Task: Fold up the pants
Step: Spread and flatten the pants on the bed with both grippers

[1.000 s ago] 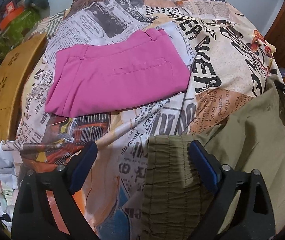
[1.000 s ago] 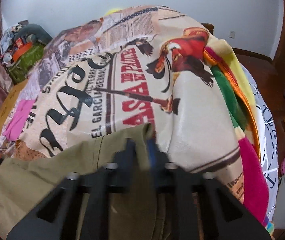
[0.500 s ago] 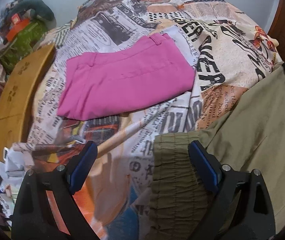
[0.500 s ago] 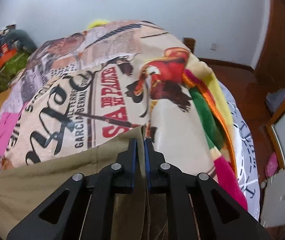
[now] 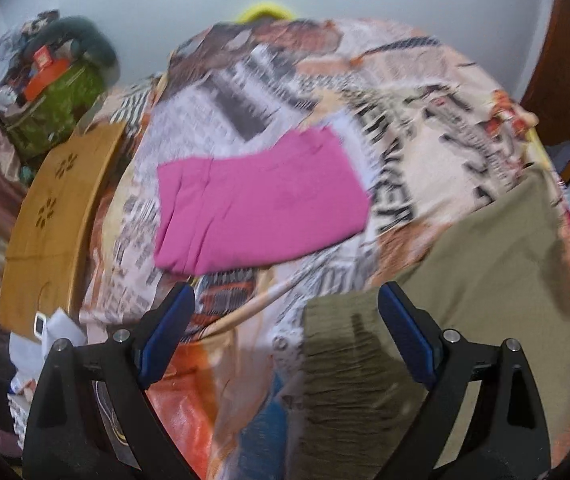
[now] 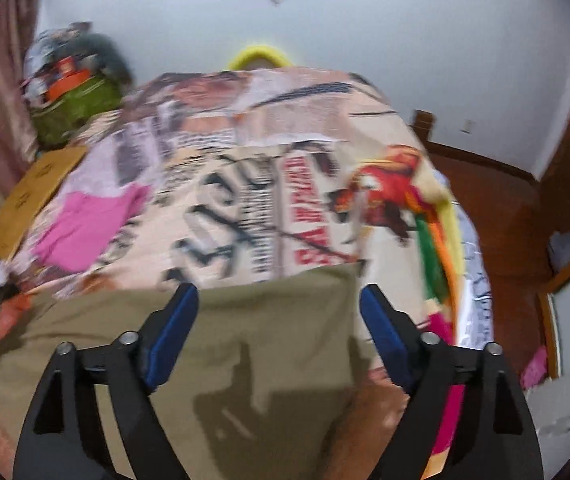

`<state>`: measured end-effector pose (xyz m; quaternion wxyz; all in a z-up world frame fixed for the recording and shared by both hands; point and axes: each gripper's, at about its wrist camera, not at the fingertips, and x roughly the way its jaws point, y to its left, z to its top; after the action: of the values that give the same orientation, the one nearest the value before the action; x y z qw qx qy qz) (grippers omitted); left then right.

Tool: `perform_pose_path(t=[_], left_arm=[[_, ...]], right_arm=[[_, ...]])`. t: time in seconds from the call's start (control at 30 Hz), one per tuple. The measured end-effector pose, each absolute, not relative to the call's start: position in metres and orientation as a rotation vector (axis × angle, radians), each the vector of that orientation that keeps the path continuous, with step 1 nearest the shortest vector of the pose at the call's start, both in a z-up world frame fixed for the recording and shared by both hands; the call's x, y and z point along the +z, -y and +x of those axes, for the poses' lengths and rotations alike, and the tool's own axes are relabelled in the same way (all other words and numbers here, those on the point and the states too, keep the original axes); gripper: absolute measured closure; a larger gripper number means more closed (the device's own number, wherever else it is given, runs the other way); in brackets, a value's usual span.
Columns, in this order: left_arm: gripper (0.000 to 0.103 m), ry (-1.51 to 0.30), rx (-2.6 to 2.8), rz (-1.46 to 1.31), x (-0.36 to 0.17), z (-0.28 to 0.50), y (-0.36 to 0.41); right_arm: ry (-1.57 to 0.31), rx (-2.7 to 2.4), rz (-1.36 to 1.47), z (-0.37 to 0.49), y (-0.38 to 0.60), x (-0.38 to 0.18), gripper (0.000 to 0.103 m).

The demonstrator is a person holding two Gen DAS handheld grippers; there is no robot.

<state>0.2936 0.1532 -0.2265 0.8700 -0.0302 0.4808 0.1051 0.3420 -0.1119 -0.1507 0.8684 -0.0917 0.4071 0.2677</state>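
**Both hand-held grippers open, olive pants flat on bed**

My left hand-held gripper point(image 5: 285, 336) and right hand-held gripper point(image 6: 279, 326) gape wide w/ nothing held. Olive pants point(image 6: 269, 352) lie spread on bed cover point(image 6: 245, 168) right below. Folded pink pants point(image 5: 261, 212) farther back, apart.

Black gripper point(image 5: 285, 332) arms, blue pads point(image 6: 173, 332), silver screws
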Motion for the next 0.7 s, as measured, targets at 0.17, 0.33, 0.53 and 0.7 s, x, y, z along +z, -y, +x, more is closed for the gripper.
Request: perform_pose_path(t=[0.17,0.33,0.53,0.7], left_arm=[[0.004,-1.011,0.139,-0.058,-0.22,0.304,-0.132],[0.004,-1.081,0.102,-0.007,-0.243,0.318,-0.112],[0.004,-1.144,0.143,0.069,-0.283,0.329,-0.107],[0.004,-1.187,0.114,0.019,-0.3,0.327,-0.113]], right_arm=[[-0.895,0.67,-0.184,0.318,0.079,-0.159,0.02],[-1.007,0.725,-0.172,0.309,0.055,-0.184,0.02],[-1.101,0.708,-0.168,0.309,0.045,-0.219,0.02],[-1.2,0.708,-0.161,0.31,0.049,-0.244,0.02]])
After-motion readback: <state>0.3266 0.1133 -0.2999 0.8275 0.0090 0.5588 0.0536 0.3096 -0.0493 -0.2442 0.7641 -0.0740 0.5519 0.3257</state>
